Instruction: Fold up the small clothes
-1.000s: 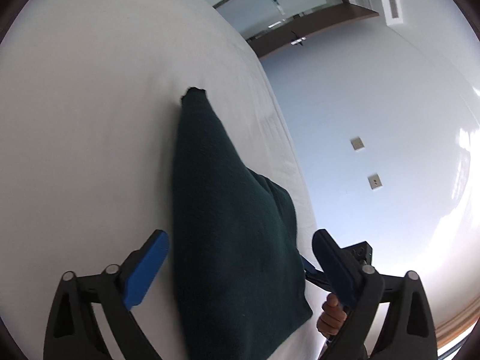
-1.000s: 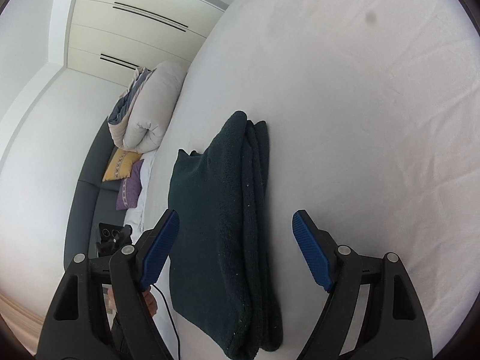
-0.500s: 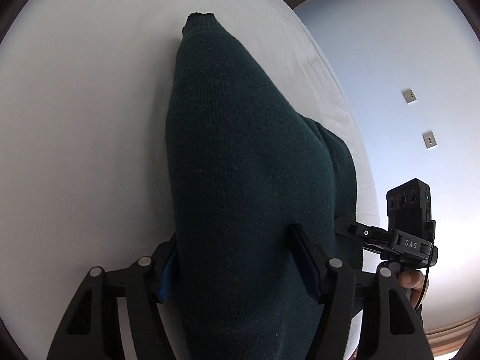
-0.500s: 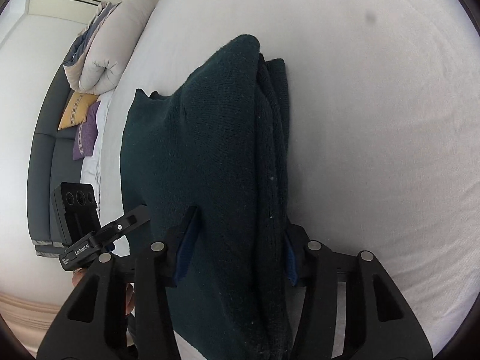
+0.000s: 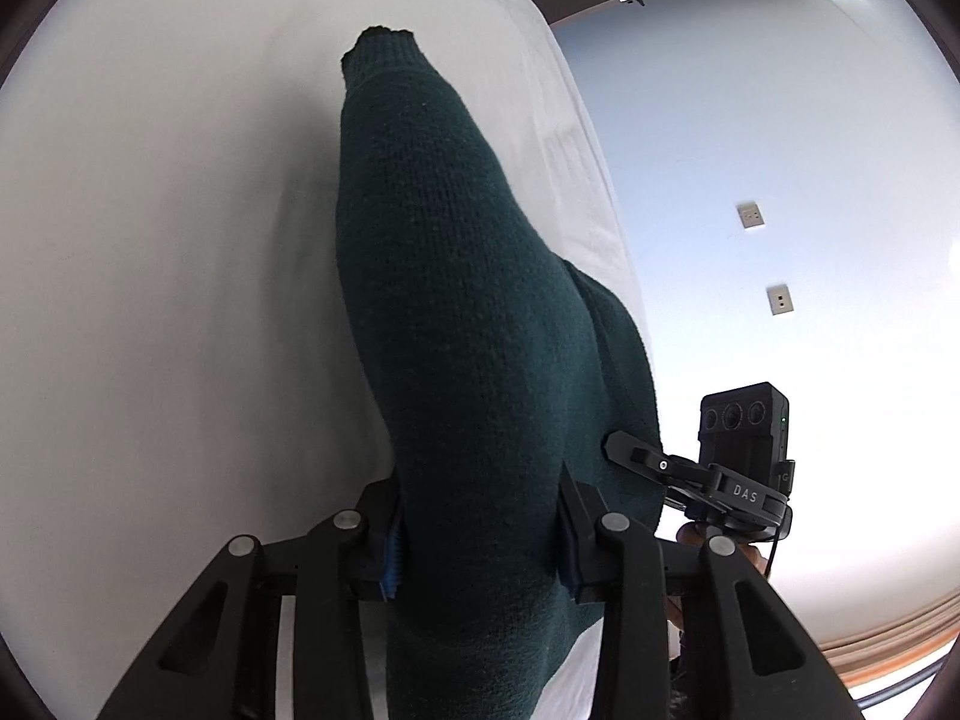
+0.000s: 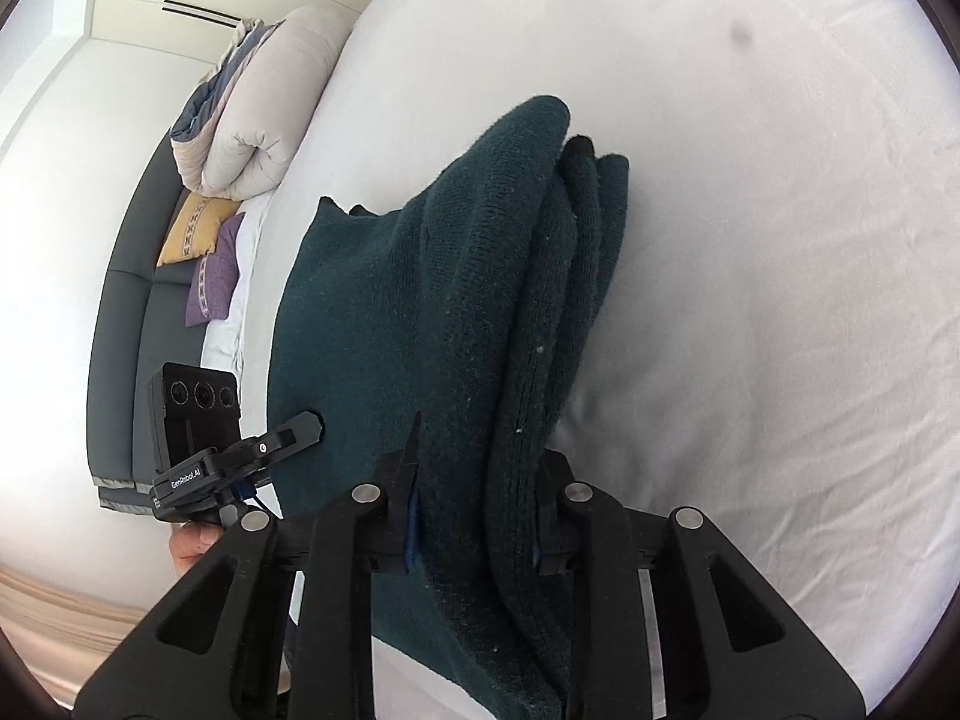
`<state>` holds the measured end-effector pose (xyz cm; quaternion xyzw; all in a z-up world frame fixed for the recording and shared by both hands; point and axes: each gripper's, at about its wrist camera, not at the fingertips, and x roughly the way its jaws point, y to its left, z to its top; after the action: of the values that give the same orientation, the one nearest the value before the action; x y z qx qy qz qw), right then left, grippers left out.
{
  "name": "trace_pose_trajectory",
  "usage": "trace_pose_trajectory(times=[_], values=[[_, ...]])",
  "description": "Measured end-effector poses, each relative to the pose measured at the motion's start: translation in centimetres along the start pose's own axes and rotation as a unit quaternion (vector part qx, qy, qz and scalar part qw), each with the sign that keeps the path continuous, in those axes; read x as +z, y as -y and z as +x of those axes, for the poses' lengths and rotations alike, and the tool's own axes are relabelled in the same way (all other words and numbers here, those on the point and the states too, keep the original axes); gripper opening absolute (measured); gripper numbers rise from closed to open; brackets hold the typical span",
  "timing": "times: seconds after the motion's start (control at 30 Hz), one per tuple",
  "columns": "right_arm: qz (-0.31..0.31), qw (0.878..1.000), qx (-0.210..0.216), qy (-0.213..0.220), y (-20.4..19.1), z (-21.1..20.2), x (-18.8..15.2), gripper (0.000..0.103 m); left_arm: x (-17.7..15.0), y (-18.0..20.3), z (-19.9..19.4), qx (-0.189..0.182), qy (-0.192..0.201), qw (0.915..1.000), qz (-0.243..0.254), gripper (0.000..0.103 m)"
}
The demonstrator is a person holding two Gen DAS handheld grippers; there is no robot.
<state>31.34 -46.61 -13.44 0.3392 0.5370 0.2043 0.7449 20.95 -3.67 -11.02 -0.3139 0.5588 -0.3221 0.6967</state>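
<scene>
1. Gripping the near edge of the folded dark green knit garment (image 5: pixel 468 330), the left gripper (image 5: pixel 480 540) had its jaws clamped on it.
2. The right gripper (image 6: pixel 474 516) likewise pinched the garment's stacked layers.
3. The garment lay on the white bed (image 6: pixel 750 240), near its edge.

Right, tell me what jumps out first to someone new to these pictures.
The dark green knitted garment, folded in thick layers, fills the middle of both views on the white bed. Both grippers, left and right, clamp its near end. Rolled bedding sits far left.
</scene>
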Motion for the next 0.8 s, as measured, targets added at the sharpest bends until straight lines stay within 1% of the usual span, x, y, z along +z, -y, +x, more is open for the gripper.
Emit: trace_pose_trajectory(times=[0.13,0.2,0.37,0.47,0.53,0.63,0.77,0.8], values=[[-0.015,1.000,0.015,0.006,-2.9,-1.8,-1.9,0.023,-1.6,1.2,-3.4,-0.016,0.010,0.9998,0.010,0.039],[-0.027,0.999,0.027,0.009,-4.5,-2.6,-3.2,0.023,-2.9,1.9,-5.6,-0.017,0.019,0.9994,0.025,0.039],[-0.059,0.997,0.044,0.000,-9.0,-2.7,-7.6,0.023,-3.8,2.6,-6.4,-0.003,0.036,0.9983,0.046,0.039],[-0.074,0.996,0.050,-0.011,-11.3,-1.4,-11.1,0.023,-4.7,1.7,-6.1,0.009,0.038,0.9981,0.048,0.039],[-0.077,0.995,0.054,-0.019,-12.2,0.1,-13.2,0.023,-5.4,0.4,-5.5,0.017,0.035,0.9982,0.044,0.039],[-0.069,0.995,0.055,-0.039,-12.3,3.0,-17.0,0.023,-5.7,-0.9,-6.1,0.021,0.027,0.9991,0.027,0.039],[-0.032,0.997,0.048,-0.060,-9.9,7.5,-19.4,0.023,-5.4,-3.2,-4.7,0.025,0.015,0.9995,-0.007,0.040],[-0.016,0.997,0.054,-0.059,-9.0,8.3,-19.8,0.023,-5.3,-3.5,-4.4,0.016,0.016,0.9996,-0.014,0.041]])
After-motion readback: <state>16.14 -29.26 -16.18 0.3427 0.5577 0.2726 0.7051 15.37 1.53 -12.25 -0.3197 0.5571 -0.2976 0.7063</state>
